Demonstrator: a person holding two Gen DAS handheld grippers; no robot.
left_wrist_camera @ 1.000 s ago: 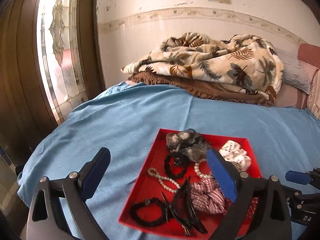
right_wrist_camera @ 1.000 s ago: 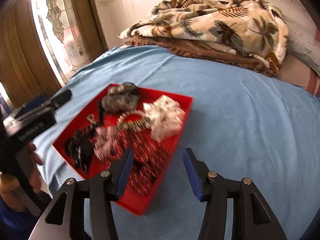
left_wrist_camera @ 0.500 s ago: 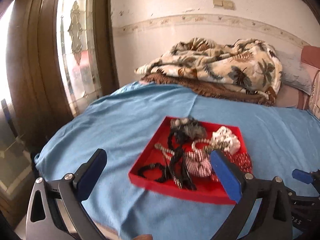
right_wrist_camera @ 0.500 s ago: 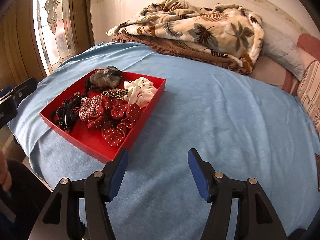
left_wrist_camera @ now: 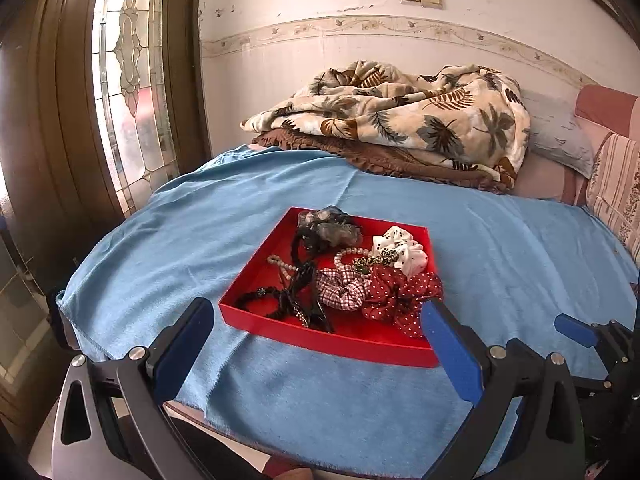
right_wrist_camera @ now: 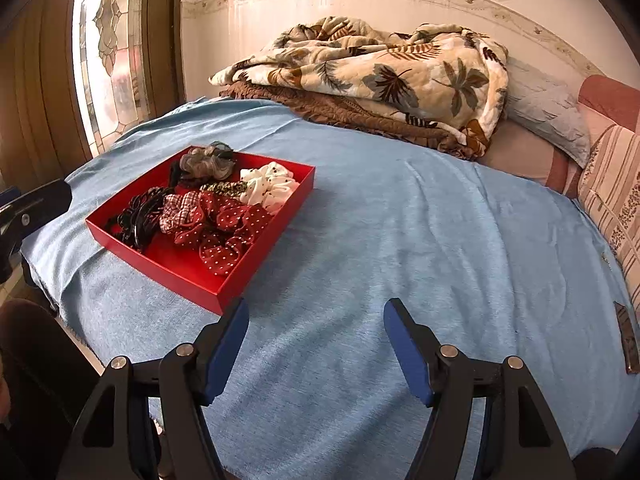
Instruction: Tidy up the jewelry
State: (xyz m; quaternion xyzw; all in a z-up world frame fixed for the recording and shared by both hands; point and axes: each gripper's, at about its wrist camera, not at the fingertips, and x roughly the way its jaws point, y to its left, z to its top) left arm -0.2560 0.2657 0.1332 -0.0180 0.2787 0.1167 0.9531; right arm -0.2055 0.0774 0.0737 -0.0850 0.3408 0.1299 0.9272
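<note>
While the left claw (left_wrist_camera: 316,334) gapes wide and empty, the right claw (right_wrist_camera: 316,334), jaws just opening, holds nothing; red tray (right_wrist_camera: 256,256) of scrunchies (right_wrist_camera: 224,220) and beads sits on the blue-covered bed (right_wrist_camera: 400,220).

Both wrist views look forward and downward from the bed's (left_wrist_camera: 240,216) near edge. They share the red tray (left_wrist_camera: 340,342), which the left view sees closer.

Home bedroom, bed (left_wrist_camera: 224,236) (blue cover), folded quilt (left_wrist_camera: 404,120), pillow (left_wrist_camera: 560,140)
</note>
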